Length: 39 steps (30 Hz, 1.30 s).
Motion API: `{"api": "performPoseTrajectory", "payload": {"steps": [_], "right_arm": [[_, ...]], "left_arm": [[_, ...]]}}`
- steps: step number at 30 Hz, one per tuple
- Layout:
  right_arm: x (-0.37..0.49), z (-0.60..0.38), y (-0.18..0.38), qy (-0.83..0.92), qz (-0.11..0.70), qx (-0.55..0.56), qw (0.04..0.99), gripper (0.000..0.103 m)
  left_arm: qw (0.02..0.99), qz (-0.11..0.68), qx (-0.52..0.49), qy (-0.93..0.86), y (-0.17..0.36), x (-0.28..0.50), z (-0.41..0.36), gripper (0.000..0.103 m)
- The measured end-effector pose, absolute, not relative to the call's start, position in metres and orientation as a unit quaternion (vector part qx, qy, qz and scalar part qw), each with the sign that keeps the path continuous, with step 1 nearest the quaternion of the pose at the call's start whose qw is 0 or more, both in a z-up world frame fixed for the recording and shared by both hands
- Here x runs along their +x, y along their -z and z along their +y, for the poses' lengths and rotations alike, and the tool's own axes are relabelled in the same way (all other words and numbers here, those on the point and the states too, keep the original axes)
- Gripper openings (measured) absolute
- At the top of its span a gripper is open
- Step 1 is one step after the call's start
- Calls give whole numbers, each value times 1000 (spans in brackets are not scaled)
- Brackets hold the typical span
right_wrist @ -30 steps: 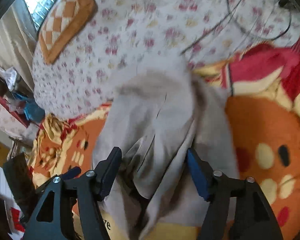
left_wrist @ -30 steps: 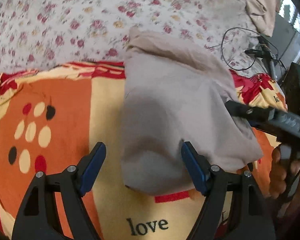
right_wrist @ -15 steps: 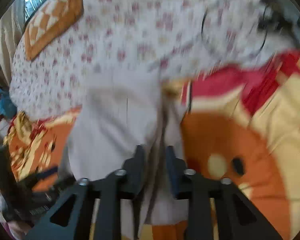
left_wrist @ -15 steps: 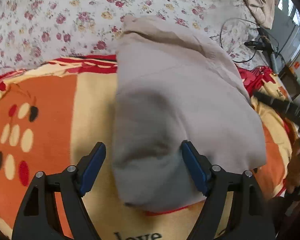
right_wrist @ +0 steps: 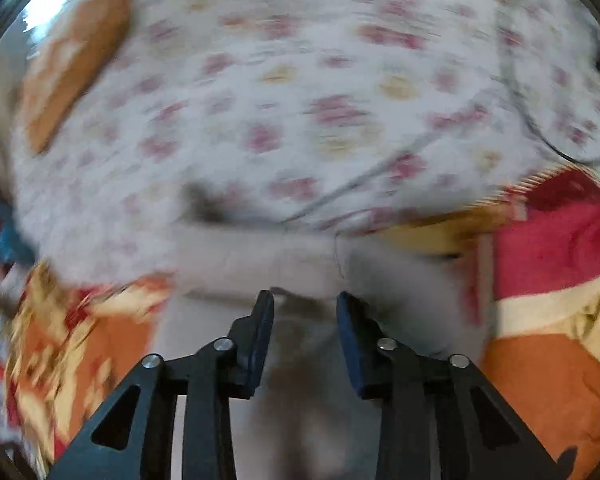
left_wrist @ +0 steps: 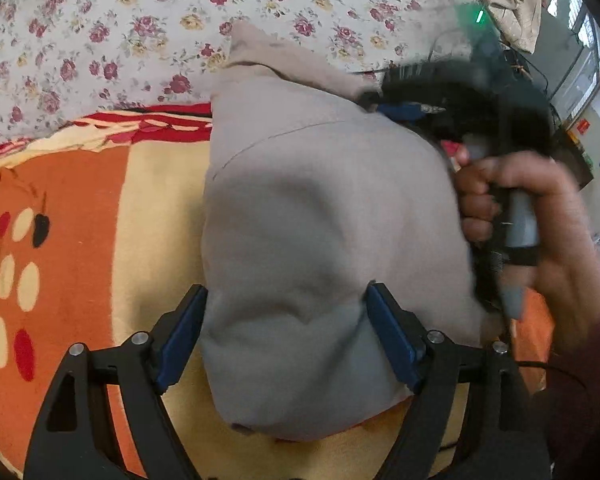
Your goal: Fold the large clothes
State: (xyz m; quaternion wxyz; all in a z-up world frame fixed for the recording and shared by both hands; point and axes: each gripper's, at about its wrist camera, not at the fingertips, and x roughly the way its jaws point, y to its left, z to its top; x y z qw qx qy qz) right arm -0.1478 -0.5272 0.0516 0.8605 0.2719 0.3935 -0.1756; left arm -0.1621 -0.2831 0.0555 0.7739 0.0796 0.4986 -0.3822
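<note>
Hand (left_wrist: 540, 216) on right gripper (left_wrist: 384, 106) handle (blurred), over garment (left_wrist: 320, 220).

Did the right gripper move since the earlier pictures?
Yes. In the left wrist view the right gripper now reaches the grey garment's far corner, toward the floral sheet; its jaws have been closing.

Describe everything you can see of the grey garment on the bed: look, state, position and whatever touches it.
The grey garment is plain, soft, matte cloth, folded into a puffy oblong with a seam line across its upper part and a beige end at the far side. It lies on the orange and yellow blanket, its far end reaching the floral sheet. The open left claw straddles its near end. At its far right edge is the right claw; contact is too blurred to judge.
</note>
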Motion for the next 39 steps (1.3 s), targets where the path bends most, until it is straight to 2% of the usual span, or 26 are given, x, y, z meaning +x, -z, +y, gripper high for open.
{"api": "performPoseTrajectory", "payload": {"steps": [2, 6, 8, 10, 13, 16, 22, 24, 31, 36, 39], "right_arm": [[-152, -539, -31, 205, 402, 275, 849, 10], [-162, -543, -29, 203, 402, 279, 848, 12], [-172, -541, -46, 203, 407, 266, 850, 20], [-194, -534, -68, 187, 401, 263, 857, 39], [-224, -515, -92, 174, 391, 240, 871, 56], [-248, -496, -97, 179, 398, 216, 874, 64], [-259, -489, -57, 188, 446, 209, 850, 64], [-266, -495, -52, 203, 443, 214, 847, 73], [-280, -520, -72, 184, 385, 264, 865, 84], [-257, -528, -57, 137, 419, 268, 856, 84], [-251, -535, -48, 113, 411, 295, 855, 85]], "left_arm": [[768, 506, 74, 386, -51, -160, -285, 83], [772, 503, 81, 378, -49, -161, -287, 84], [776, 500, 82, 375, -52, -163, -285, 84], [780, 496, 83, 372, -54, -164, -283, 84], [782, 497, 80, 368, -52, -165, -282, 84], [787, 492, 82, 364, -52, -167, -282, 84], [790, 492, 90, 355, -51, -172, -283, 84], [787, 495, 94, 355, -52, -173, -283, 84], [775, 508, 32, 376, -67, -143, -270, 84], [754, 532, -11, 385, -57, -114, -269, 85], [732, 546, -15, 407, -46, -107, -278, 85]]}}
